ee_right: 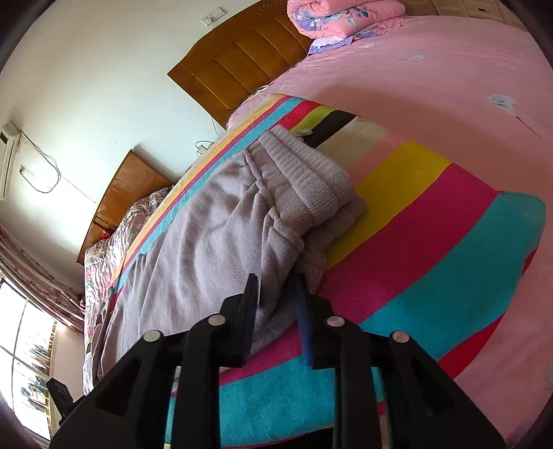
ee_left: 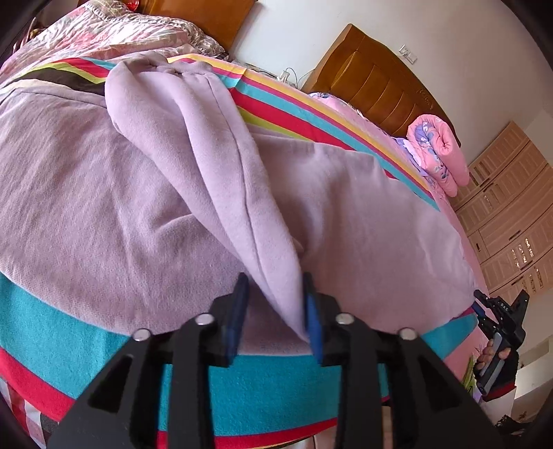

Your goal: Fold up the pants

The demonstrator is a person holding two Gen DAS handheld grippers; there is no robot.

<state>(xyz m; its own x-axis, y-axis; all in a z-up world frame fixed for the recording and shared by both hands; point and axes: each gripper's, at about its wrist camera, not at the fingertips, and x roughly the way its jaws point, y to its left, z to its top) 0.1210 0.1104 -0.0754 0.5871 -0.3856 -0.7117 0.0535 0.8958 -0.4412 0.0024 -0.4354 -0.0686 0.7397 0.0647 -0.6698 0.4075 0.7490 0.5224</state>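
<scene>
Pants (ee_left: 145,193), pale lilac knit, lie spread on a striped blanket (ee_left: 262,397) over the bed, one part folded across the other, with the ribbed waistband (ee_right: 311,179) at the far end in the right wrist view. Judged from the weave and the soft creases, the garment is light, limp and not slippery; it will sag and drape when lifted, so it is best taken at an edge or corner, through both layers, rather than mid-panel. Left gripper (ee_left: 274,311) stands roughly half open, with a hanging fold of the fabric between its blue pads; the cloth lies against the right-hand pad and clear of the other, so nothing is clamped. Right gripper (ee_right: 276,304) is likewise parted, its fingers straddling the near edge of the cloth without pinching it. A pink quilt (ee_right: 331,17) sits rolled well beyond, near the wooden headboard (ee_right: 242,58).
</scene>
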